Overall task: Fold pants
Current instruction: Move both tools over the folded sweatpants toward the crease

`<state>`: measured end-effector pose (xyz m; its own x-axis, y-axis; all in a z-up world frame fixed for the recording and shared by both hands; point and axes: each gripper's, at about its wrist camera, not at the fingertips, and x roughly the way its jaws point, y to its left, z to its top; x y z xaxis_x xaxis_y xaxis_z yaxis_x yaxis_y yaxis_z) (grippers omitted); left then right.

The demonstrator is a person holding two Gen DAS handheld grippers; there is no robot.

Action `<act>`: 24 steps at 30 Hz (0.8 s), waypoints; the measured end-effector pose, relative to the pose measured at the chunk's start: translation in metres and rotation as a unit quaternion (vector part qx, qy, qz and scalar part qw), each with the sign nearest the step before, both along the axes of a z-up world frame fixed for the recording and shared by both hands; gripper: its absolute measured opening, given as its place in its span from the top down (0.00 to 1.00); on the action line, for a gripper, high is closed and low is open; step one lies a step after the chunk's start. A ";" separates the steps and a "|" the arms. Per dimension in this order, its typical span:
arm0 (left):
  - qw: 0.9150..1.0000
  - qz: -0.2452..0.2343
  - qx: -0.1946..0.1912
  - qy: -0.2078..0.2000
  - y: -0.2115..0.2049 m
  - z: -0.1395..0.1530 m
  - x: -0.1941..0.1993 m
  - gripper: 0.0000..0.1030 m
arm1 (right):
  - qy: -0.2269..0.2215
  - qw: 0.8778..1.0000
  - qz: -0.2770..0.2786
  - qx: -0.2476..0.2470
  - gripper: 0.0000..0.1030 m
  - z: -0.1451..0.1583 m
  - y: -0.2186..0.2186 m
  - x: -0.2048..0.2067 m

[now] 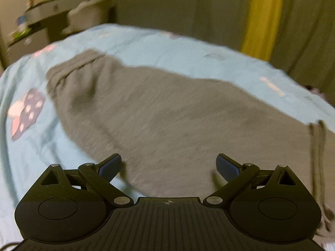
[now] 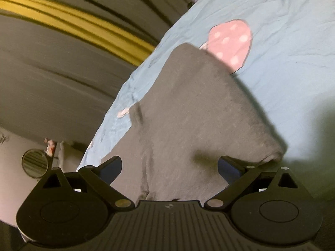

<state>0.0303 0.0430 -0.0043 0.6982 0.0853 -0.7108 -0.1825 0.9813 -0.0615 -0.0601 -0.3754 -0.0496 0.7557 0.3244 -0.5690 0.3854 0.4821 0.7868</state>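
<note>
Grey sweatpants lie flat on a light blue bedsheet, stretching from far left to near right, with a drawstring at the right edge. My left gripper is open and empty, just above the near part of the fabric. In the right wrist view the same grey pants run away from me across the sheet. My right gripper is open and empty, hovering over the near end of the pants.
A grey dresser with clutter stands beyond the bed at far left. A yellow and grey curtain hangs behind the bed. A pink spotted print marks the sheet. A round mirror is on the wall.
</note>
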 end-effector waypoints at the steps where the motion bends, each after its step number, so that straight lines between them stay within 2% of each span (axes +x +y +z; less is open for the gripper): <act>1: 1.000 -0.021 -0.005 -0.015 -0.003 0.004 -0.004 0.03 | 0.006 1.000 -0.002 -0.012 0.04 0.001 0.000 0.002; 4: 0.993 -0.102 -0.031 -0.049 -0.022 0.017 -0.015 0.03 | 0.037 0.997 0.019 -0.065 0.04 0.004 0.000 0.013; 5: 0.990 -0.126 -0.039 -0.048 -0.030 0.018 -0.016 0.03 | 0.040 0.996 0.028 -0.079 0.04 0.006 0.001 0.018; 8: 0.977 -0.209 -0.050 -0.013 -0.064 0.015 -0.008 0.03 | 0.049 0.984 0.044 -0.165 0.04 0.017 0.003 0.031; 11: 0.959 -0.278 -0.055 0.023 -0.101 0.008 0.009 0.03 | 0.075 0.963 0.038 -0.255 0.04 0.018 0.004 0.035; 12: 0.955 -0.288 -0.067 0.030 -0.108 0.005 0.015 0.03 | 0.092 0.961 0.030 -0.259 0.04 0.013 0.002 0.036; 14: 0.946 -0.302 -0.103 0.060 -0.122 -0.003 0.032 0.03 | 0.124 0.970 0.032 -0.207 0.04 -0.006 -0.010 0.042; 16: 0.941 -0.294 -0.140 0.092 -0.132 -0.014 0.051 0.04 | 0.134 0.977 0.029 -0.162 0.04 -0.024 -0.019 0.045; 18: 0.940 -0.282 -0.160 0.111 -0.137 -0.025 0.065 0.08 | 0.117 0.978 0.016 -0.169 0.04 -0.026 -0.021 0.044; 20: 0.939 -0.271 -0.170 0.125 -0.142 -0.033 0.071 0.18 | 0.113 0.979 0.008 -0.172 0.04 -0.028 -0.022 0.044; 22: 0.944 -0.259 -0.164 0.120 -0.145 -0.034 0.071 0.21 | 0.107 0.979 -0.004 -0.172 0.04 -0.031 -0.024 0.043; 24: 0.944 -0.268 -0.158 0.114 -0.151 -0.034 0.067 0.32 | 0.106 0.978 -0.006 -0.178 0.04 -0.031 -0.023 0.044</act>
<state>0.0977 -0.1075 -0.0381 0.4076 -0.4777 -0.7782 0.2905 0.8758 -0.3854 -0.0157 -0.3982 -0.0807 0.6106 0.0693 -0.7889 0.5293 0.7052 0.4717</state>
